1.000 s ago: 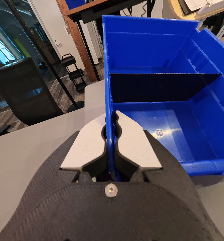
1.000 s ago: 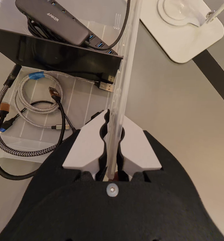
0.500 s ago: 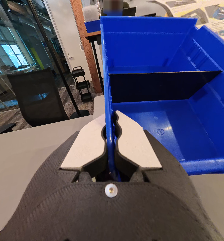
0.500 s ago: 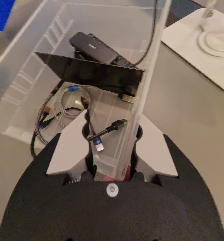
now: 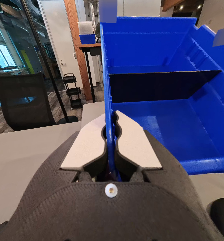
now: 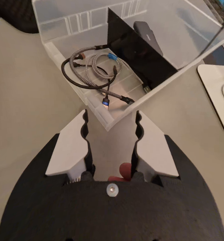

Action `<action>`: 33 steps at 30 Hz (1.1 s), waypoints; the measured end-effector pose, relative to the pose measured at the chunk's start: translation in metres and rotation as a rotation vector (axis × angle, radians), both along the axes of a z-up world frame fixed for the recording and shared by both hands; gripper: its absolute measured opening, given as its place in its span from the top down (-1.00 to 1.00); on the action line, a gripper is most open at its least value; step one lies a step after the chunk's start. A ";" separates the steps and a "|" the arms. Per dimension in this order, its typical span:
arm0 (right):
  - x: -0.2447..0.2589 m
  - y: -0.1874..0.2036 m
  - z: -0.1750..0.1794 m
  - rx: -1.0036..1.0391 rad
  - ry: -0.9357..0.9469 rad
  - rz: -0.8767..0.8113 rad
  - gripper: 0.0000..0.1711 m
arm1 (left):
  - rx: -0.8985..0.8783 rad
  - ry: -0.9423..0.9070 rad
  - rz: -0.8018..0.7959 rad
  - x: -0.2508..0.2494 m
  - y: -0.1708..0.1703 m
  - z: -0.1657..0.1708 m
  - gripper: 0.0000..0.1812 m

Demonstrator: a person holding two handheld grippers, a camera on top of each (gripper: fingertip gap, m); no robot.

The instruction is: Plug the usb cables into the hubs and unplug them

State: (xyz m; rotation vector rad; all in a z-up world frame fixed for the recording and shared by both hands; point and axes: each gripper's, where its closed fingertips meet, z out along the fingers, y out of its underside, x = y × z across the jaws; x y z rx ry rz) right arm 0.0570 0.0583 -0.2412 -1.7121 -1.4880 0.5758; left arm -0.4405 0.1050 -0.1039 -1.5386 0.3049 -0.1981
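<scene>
My left gripper (image 5: 110,115) is shut on the left wall of an empty blue bin (image 5: 174,130), one pad on each side of the wall. A black divider (image 5: 161,87) crosses the bin. My right gripper (image 6: 111,111) is open wide and holds nothing; it hovers over the near corner of a clear bin (image 6: 54,26) without touching it. In the clear bin's near compartment lie a grey braided cable coil (image 6: 102,65), a black cable (image 6: 72,78) and a blue-ringed USB plug (image 6: 105,103). A dark hub (image 6: 147,35) lies behind its black divider (image 6: 134,52).
Both bins stand on a grey table (image 5: 30,150). A white pad (image 6: 215,91) lies to the right of the clear bin. Beyond the table's far edge are a black chair (image 5: 24,97) and a black cart (image 5: 72,91). There is about 55 cm between the tips of the two grippers.
My right gripper let go of the clear bin's wall, opened wide and drew back to the bin's corner. My left gripper stays shut on the blue bin's wall and has tipped upward.
</scene>
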 end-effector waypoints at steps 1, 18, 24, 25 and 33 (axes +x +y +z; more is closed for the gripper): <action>-0.003 0.001 -0.003 0.025 -0.009 0.013 0.17 | 0.003 -0.003 -0.003 0.003 -0.001 0.001 0.96; -0.108 0.023 -0.008 0.086 -0.013 -0.086 0.25 | 0.026 -0.035 0.004 0.011 -0.023 0.017 0.95; -0.161 0.037 -0.010 0.110 -0.014 -0.132 0.25 | 0.052 -0.040 0.036 -0.006 -0.032 0.024 0.96; -0.169 0.040 -0.011 0.119 -0.022 -0.134 0.26 | 0.056 -0.042 0.041 -0.009 -0.034 0.025 0.96; -0.236 0.051 -0.029 0.130 -0.090 -0.128 0.16 | 0.077 -0.051 0.069 -0.028 -0.044 0.031 0.96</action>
